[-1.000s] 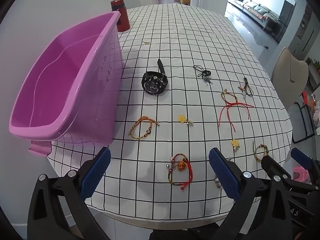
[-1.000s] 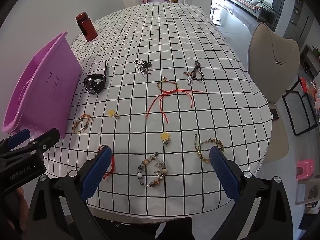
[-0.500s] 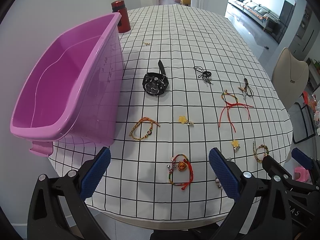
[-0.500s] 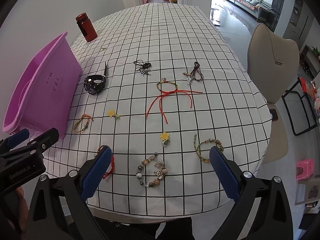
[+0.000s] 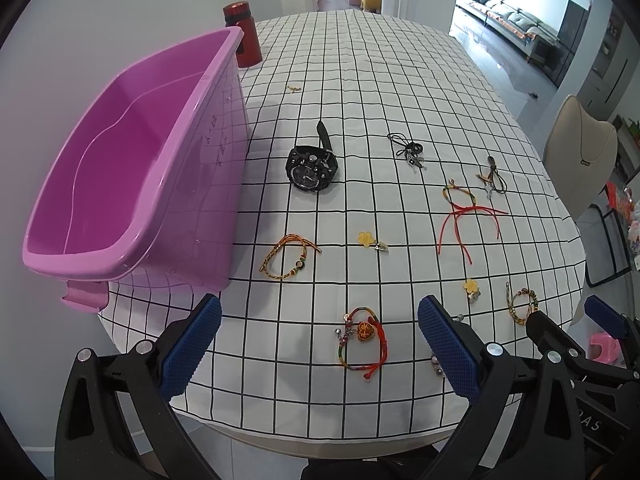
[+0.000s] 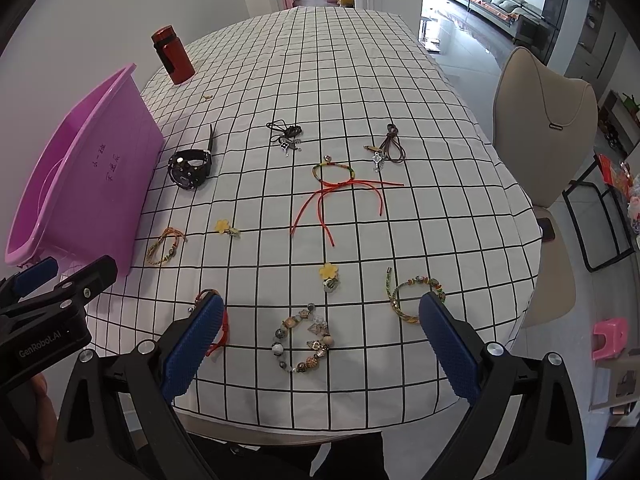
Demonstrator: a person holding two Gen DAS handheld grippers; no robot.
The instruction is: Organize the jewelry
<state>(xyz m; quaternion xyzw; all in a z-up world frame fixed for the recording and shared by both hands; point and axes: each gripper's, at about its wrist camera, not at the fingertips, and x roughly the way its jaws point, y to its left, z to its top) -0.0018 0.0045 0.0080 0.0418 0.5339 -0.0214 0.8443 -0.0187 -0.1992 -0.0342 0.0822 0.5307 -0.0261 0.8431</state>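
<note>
Jewelry lies scattered on a checked tablecloth (image 5: 360, 80). A pink plastic bin (image 5: 120, 168) stands at the left, empty. A black watch (image 5: 312, 166) lies beside it. A red-corded bracelet with a heart charm (image 5: 362, 338) sits just ahead of my left gripper (image 5: 318, 346), which is open and holds nothing. A beaded charm bracelet (image 6: 304, 338) lies between the fingers of my right gripper (image 6: 320, 344), also open and above the near table edge. A braided bracelet (image 5: 286, 256), yellow flower clips (image 5: 366, 239), a red string bracelet (image 6: 334, 184) and dark cords (image 6: 286, 136) lie farther out.
A red bottle (image 6: 172, 56) stands at the far left behind the bin. A beige chair (image 6: 540, 128) stands at the table's right side. A pink stool (image 6: 610, 336) is on the floor at the right. A green beaded bracelet (image 6: 414, 294) lies near the right finger.
Both grippers have drawn back and up very slightly, so the table items sit a little lower and nearer in view. Nothing was picked up or moved.
</note>
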